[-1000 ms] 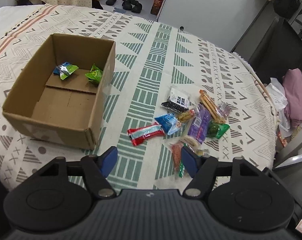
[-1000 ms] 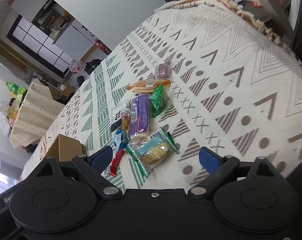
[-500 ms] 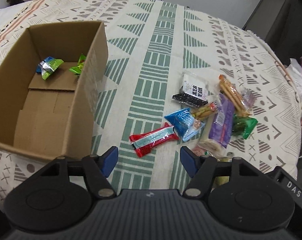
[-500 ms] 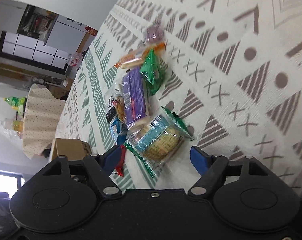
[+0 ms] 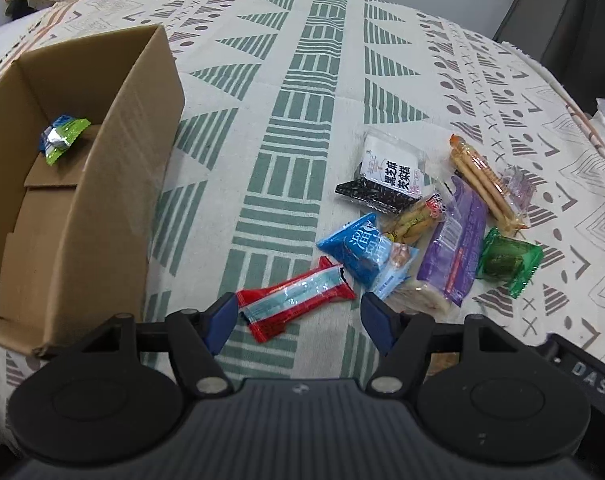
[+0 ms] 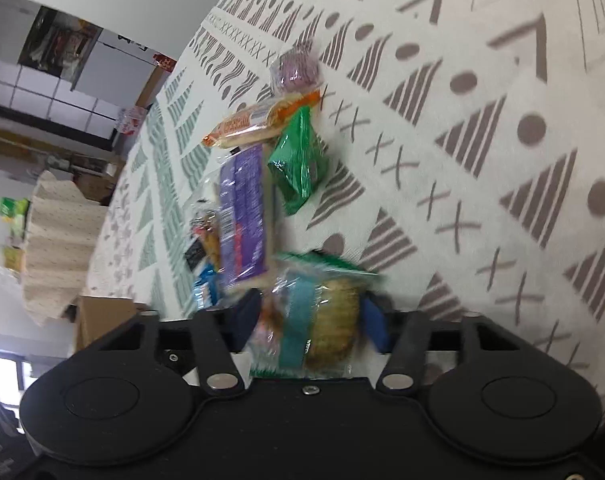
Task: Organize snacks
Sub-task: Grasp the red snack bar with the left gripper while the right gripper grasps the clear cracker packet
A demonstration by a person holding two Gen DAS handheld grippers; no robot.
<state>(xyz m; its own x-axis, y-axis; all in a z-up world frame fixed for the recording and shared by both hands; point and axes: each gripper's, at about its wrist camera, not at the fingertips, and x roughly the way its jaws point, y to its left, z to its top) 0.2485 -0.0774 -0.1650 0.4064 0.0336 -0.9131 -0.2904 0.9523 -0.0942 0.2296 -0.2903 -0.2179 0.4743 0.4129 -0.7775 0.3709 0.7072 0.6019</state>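
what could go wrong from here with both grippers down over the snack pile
1. The right gripper is closing on the clear cracker pack; a hard squeeze might crush the crackers.
2. That pack touches the purple packet, which may get dragged along.
3. The left gripper straddles only one end of the red bar, so the bar could pivot or slip before reaching the cardboard box.

A white and black snack packet (image 5: 390, 174) right of centre is showing large black Chinese characters; the blue packet (image 5: 354, 250) is showing white ones. "DAS" is showing on the black device (image 5: 590, 376), lower right.
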